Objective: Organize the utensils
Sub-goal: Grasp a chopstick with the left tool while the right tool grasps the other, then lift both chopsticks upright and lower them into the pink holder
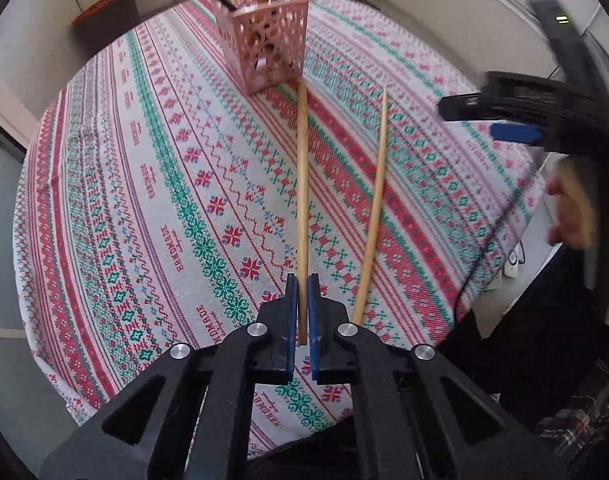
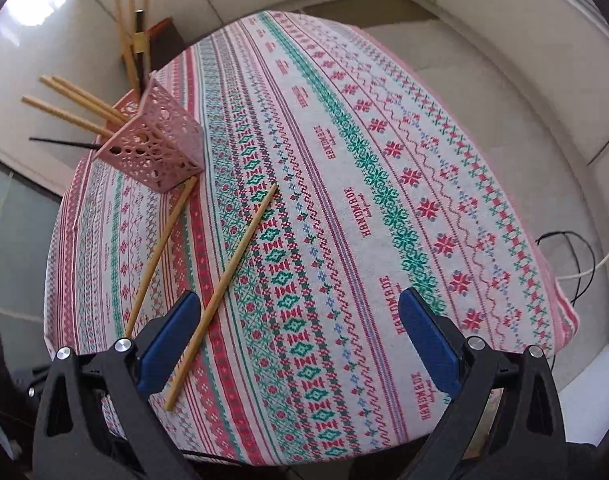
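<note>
Left gripper (image 1: 303, 312): your jaws are clamping the near end of one bamboo chopstick (image 1: 302, 184), whose far tip is resting at the foot of the pink perforated holder (image 1: 270, 46) on the patterned tabletop (image 1: 144, 184). Lift that tip clear before you are swinging it over the rim, and keep the stick upright as it enters. Right gripper (image 2: 300, 340): your jaws are standing wide apart, empty, with the second chopstick (image 2: 228, 280) lying just beside the left pad. More chopsticks are standing in the holder beyond.
</note>
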Demonstrator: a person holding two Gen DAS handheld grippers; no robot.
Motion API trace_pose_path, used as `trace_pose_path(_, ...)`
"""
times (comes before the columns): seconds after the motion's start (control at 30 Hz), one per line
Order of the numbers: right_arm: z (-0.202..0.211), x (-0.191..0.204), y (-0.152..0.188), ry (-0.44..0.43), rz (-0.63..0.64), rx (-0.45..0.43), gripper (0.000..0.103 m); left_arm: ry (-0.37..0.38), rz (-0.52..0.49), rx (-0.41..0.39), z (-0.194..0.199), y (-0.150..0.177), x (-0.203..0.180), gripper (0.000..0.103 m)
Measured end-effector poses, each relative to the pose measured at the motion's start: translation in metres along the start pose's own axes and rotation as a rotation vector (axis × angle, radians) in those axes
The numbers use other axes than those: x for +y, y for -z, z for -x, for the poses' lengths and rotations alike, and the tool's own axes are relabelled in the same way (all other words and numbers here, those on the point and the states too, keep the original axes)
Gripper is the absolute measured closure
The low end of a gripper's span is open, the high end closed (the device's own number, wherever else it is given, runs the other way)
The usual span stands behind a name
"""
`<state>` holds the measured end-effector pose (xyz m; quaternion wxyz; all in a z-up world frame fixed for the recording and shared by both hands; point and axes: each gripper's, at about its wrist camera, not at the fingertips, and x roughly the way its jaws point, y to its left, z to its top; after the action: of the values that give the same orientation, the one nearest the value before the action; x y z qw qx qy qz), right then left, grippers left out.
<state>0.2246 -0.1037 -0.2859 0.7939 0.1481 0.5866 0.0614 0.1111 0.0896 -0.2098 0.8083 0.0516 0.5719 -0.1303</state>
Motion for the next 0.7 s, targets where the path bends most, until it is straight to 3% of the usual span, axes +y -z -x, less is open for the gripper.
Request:
trace_pose_path(0.13,-0.02,0.002,-0.02,-0.012,-0.115,0.01,0.008,0.011,0.015,-0.154,0.055,0.013,-0.004,0.099)
trace_pose_path(0.23,-0.032,0.011,-0.034,0.004,-0.133,0.015,0.015,0.002,0.035,-0.266,0.091,0.017,-0.004,0.099)
trace_pose_path(0.3,-0.045,0.019,-0.042,0.02,-0.141,0.054,0.042,0.001,0.053,-0.324,0.108,0.019,0.002,0.099)
trace_pose_path(0.33,-0.053,0.02,-0.045,0.022,-0.15,0.083,0.049,0.001,0.055,-0.347,0.116,0.016,0.004,0.099)
trace_pose_path(0.47,-0.061,0.039,-0.051,0.096,-0.145,0.08,0.053,-0.012,0.063,-0.404,0.136,0.008,0.015,0.099)
trace_pose_path(0.57,-0.065,0.046,-0.052,0.172,-0.125,0.065,0.094,-0.016,0.079,-0.428,0.141,0.002,0.024,0.099)
trace_pose_path(0.7,-0.063,0.035,-0.054,0.094,-0.179,0.051,0.098,-0.005,0.088,-0.437,0.141,-0.006,0.03,0.099)
